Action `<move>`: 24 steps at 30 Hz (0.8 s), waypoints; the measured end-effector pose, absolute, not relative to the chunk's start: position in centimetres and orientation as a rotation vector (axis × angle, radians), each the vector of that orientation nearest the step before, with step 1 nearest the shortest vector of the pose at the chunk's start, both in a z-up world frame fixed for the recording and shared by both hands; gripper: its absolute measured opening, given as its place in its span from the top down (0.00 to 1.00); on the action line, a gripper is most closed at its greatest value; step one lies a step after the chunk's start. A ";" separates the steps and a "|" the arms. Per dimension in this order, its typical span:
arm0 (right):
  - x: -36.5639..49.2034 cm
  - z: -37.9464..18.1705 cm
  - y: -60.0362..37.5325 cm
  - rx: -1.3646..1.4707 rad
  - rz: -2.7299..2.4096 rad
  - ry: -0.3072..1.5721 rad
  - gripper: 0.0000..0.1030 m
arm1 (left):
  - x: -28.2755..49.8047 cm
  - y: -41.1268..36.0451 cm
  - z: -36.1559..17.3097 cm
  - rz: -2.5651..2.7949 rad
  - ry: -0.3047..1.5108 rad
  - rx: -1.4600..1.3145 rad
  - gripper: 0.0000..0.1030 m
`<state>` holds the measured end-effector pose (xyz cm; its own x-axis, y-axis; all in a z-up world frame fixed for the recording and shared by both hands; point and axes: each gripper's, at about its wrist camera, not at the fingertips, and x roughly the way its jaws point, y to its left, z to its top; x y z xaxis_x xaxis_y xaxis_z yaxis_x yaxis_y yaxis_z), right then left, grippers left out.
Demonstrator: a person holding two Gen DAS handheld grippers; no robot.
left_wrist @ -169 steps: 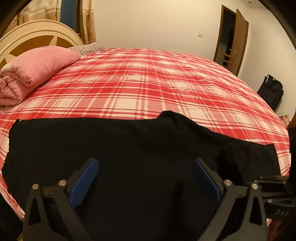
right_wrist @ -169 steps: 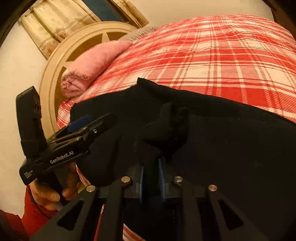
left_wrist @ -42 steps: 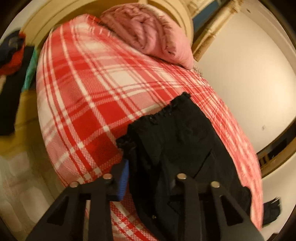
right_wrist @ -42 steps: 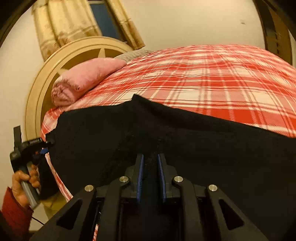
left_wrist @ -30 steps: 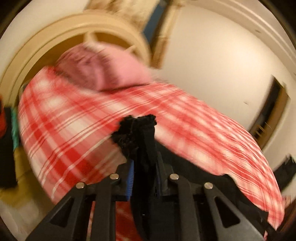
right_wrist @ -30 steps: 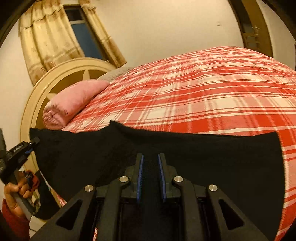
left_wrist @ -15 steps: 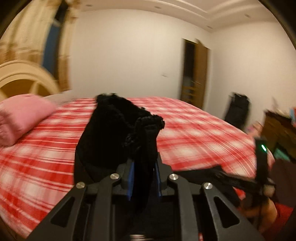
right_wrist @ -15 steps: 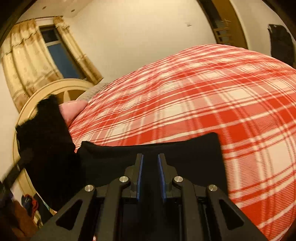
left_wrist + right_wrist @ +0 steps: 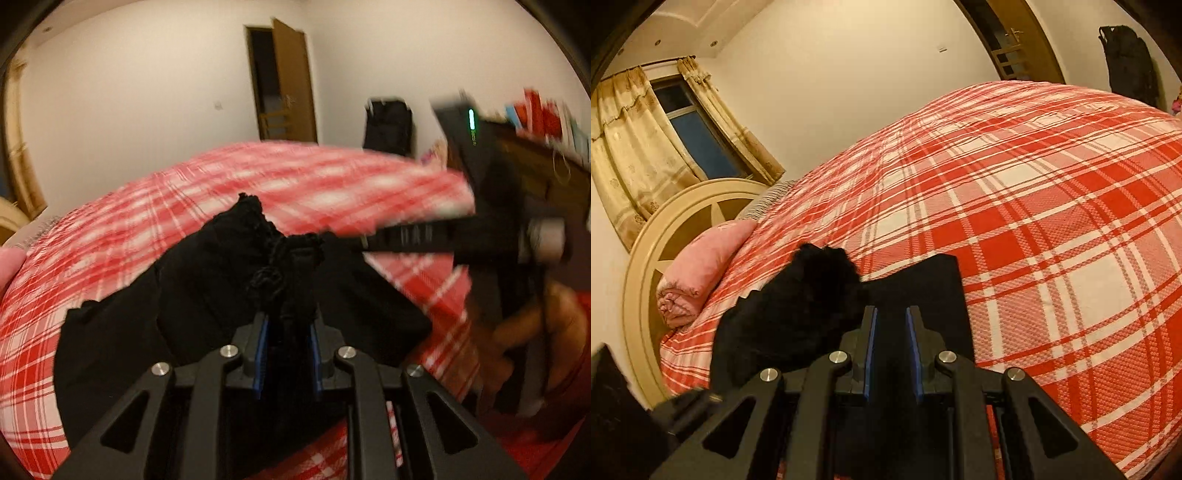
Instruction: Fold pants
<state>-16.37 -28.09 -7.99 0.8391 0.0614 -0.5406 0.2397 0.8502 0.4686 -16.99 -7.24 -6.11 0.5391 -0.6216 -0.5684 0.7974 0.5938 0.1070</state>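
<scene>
Backpack [image 9: 388, 127], right gripper [image 9: 369, 236] leftward; curtains [image 9: 631, 147], headboard [image 9: 646, 258] rightward.

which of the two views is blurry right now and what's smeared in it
Left wrist view: motion blur smears the plaid bedspread and the right hand-held gripper, while the black pants in the left hand-held gripper stay fairly crisp. Right wrist view: sharp, with warm light and fisheye bending.

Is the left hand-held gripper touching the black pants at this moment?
Touching. The left wrist view shows the left hand-held gripper with its blue pads closed on a bunched fold of the black pants, fabric filling the gap between them.
</scene>
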 end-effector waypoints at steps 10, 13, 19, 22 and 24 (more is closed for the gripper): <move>-17.1 -7.0 -29.7 0.728 0.015 0.506 0.36 | -17.9 -6.4 -4.5 -0.896 0.473 0.400 0.19; -16.1 -7.1 -28.7 0.687 0.045 0.543 0.36 | -17.7 -4.2 -2.6 -0.883 0.426 0.369 0.08; -13.2 -9.8 -25.4 0.614 0.097 0.663 0.36 | -12.9 0.3 -1.1 -0.683 0.456 0.244 0.06; -12.8 -10.3 -23.3 0.500 0.071 0.665 0.36 | -9.6 3.5 -2.0 -0.528 0.553 0.134 0.06; -12.4 -10.1 -22.1 0.410 0.056 0.687 0.38 | -8.3 5.4 -2.5 -0.465 0.587 0.061 0.06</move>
<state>-12.39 -22.11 -10.10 0.7748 0.1833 -0.6050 0.0835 0.9190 0.3853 -8.31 5.42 -2.51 0.7325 -0.4058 -0.5465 0.4400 0.8949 -0.0748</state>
